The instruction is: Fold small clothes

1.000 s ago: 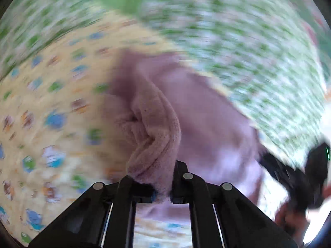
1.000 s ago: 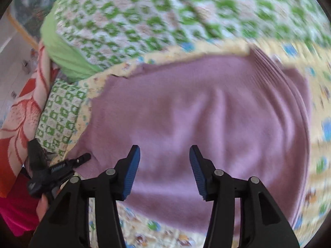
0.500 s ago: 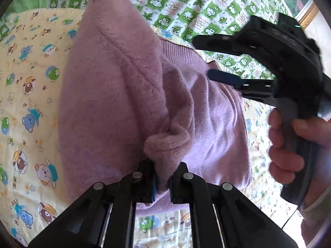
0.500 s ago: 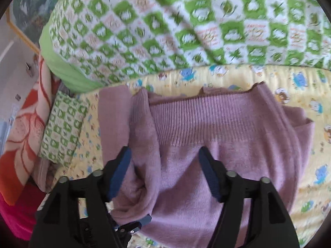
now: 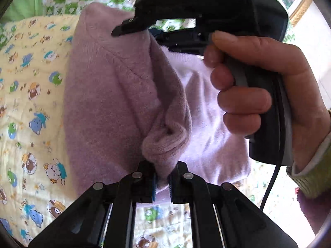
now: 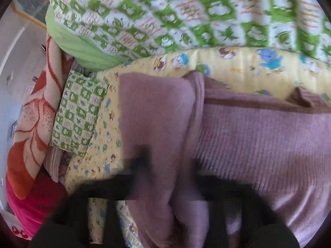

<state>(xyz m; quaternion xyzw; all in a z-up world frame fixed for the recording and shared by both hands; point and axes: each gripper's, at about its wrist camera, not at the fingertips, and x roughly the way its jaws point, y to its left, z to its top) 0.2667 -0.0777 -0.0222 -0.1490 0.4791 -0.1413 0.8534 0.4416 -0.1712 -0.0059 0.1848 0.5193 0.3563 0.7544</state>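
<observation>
The left hand-held gripper (image 5: 162, 183) is closed on a bunched cuff of the purple sweater (image 5: 107, 103), which lies partly folded on the yellow cartoon-print blanket (image 5: 31, 82). The right hand-held gripper (image 6: 171, 177), blurred in its own view, is closing its jaws with a fold of the sweater between them; a hand (image 5: 258, 86) holds it. Behind lies a green checked quilt (image 6: 186, 14).

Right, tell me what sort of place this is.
Probably a bedroom at home, on a bed: a yellow cartoon-animal quilt lies under the purple sweater, with a green checked quilt piled behind it and a red floral blanket beside.
</observation>
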